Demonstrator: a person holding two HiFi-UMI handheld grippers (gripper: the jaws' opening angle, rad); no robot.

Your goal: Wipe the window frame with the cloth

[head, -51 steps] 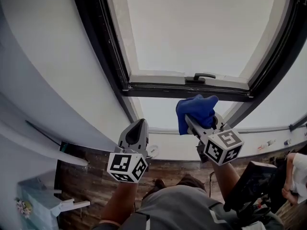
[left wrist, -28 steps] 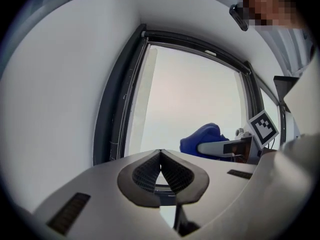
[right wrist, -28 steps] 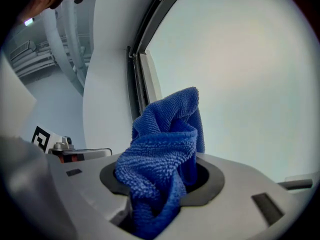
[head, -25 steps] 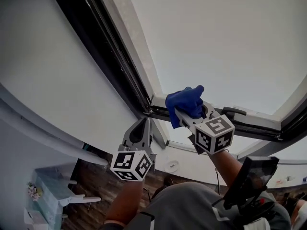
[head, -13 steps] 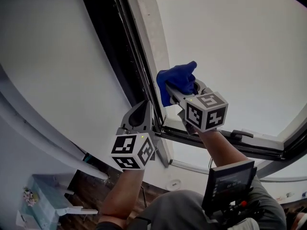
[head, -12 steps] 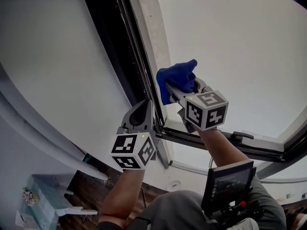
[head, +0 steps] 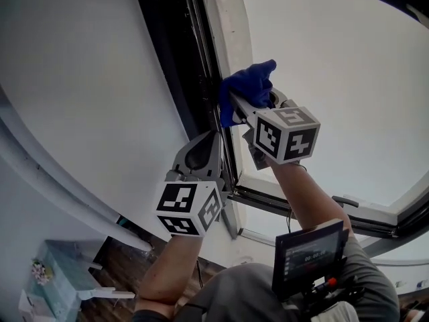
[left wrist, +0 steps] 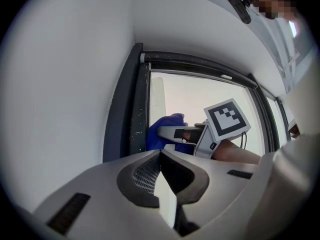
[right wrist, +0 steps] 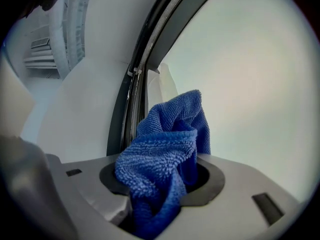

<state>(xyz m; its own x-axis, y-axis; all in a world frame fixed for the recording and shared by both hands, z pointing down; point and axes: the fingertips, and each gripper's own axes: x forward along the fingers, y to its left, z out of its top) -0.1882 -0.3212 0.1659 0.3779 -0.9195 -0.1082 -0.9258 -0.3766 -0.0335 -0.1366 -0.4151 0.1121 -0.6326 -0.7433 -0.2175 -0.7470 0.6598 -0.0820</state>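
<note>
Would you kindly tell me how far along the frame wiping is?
Done: the right gripper has the cloth clamped. In hand: the cloth is at the window frame, on its dark upright, apparently wiping. Remaining: white specks show on it. The left gripper is idle, jaws together.

Floor (head: 117,267) is seen only in the head view, lower left, far below: dark wood planks, glossy in patches. One pale teal-and-white furniture unit (head: 53,280) is stood on it near the corner, with a white arm-like part (head: 100,292) projecting over the planks. Small clutter on the unit's top can't be resolved.
</note>
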